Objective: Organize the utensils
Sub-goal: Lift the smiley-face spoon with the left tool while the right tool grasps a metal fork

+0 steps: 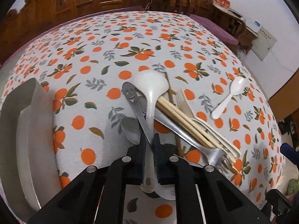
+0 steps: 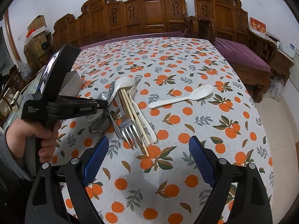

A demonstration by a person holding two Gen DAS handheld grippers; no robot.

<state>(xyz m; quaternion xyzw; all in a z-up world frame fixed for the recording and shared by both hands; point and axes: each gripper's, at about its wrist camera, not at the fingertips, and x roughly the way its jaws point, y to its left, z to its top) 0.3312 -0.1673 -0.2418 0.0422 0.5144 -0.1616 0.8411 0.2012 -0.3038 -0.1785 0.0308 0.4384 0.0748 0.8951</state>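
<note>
The big white spoon [image 1: 150, 100], lying atop the utensil pile [image 1: 186, 119] on the bench [image 1: 104, 37], is pinched at its handle by the left gripper [image 1: 149, 143], best lifted straight, while the right gripper [image 2: 148, 149] is held spread.

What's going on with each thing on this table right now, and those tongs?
Left tongs: shut on the big white spoon's handle.
Right tongs: open, holding nothing.
Big white spoon: gripped, lying across the pile.
Small white spoon: lying alone, apart from the pile.
Metal fork: in the pile.
Chopsticks: in the pile.
Grey tray: nothing visible inside.
</note>
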